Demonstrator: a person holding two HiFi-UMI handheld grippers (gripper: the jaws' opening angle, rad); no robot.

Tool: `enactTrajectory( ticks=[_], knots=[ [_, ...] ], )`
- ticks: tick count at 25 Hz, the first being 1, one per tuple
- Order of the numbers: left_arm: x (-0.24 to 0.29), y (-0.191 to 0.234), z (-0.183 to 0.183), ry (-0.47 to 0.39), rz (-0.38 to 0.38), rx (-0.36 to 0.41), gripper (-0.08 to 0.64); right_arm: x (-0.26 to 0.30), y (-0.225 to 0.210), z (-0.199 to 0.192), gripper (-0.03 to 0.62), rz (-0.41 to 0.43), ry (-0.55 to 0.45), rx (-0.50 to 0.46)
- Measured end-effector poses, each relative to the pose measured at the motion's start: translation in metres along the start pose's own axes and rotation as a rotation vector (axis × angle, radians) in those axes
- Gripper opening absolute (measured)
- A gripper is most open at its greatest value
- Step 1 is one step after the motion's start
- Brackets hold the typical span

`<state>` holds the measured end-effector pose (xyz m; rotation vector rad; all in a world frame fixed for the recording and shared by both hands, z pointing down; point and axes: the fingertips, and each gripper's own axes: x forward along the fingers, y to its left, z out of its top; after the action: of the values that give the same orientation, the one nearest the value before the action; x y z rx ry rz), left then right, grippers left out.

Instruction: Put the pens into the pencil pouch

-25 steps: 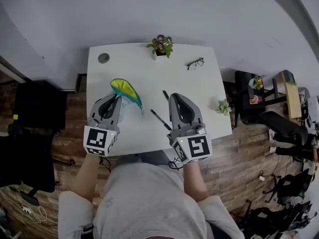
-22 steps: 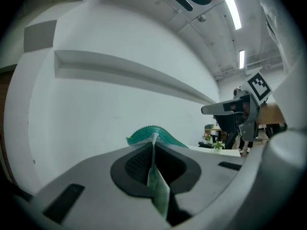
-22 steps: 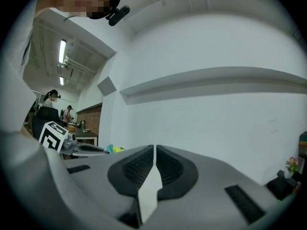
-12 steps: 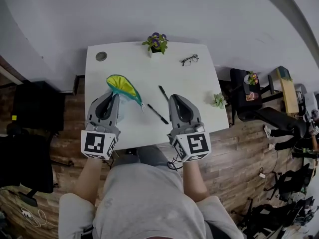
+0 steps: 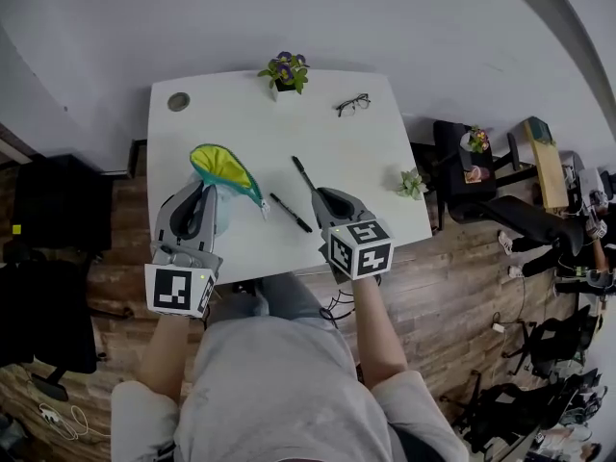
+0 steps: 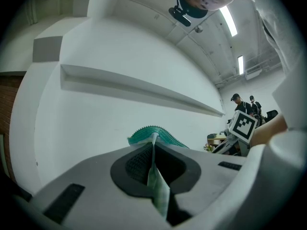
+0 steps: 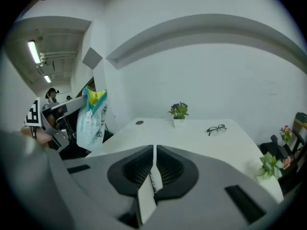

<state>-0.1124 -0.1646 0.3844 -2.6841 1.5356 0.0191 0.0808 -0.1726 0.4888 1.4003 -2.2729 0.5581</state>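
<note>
Left fingers: we see the left gripper [image 5: 207,192] clamped on the teal rim of the pouch [image 5: 223,169], with cloth pinched between its pads.
Right fingers: the right gripper [image 5: 320,198] is closed and holds nothing.
Pens: on the table [image 5: 241,114], one pen [image 5: 290,212] lies just left of the right fingertips and the other pen [image 5: 303,172] just ahead of them.
Head view only: both pens.
Right gripper view only: the pouch's pale body hangs below the left fingers.
Room: bare tabletop runs ahead of both fingers to the plant [image 5: 283,69] and glasses [image 5: 352,104] at the far edge.
</note>
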Motion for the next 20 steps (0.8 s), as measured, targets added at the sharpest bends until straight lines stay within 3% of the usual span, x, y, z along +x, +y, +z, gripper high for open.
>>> enactTrajectory(
  ticks=[5, 15, 17, 20],
  knots=[
    [0.006, -0.002, 0.0, -0.007, 0.032, -0.035, 0.034, 0.023, -0.025, -0.018, 0.037, 0.006, 0.119, 0.015],
    [0.016, -0.006, -0.005, -0.017, 0.103, -0.071, 0.034, 0.089, -0.057, -0.032, 0.04, 0.115, 0.356, 0.004],
    [0.017, -0.006, -0.007, -0.012, 0.12, -0.07, 0.034, 0.102, -0.059, -0.035, 0.098, 0.138, 0.4, -0.011],
    [0.016, -0.007, -0.009, -0.006, 0.146, -0.067, 0.034, 0.12, -0.063, -0.038, 0.11, 0.168, 0.458, -0.019]
  ],
)
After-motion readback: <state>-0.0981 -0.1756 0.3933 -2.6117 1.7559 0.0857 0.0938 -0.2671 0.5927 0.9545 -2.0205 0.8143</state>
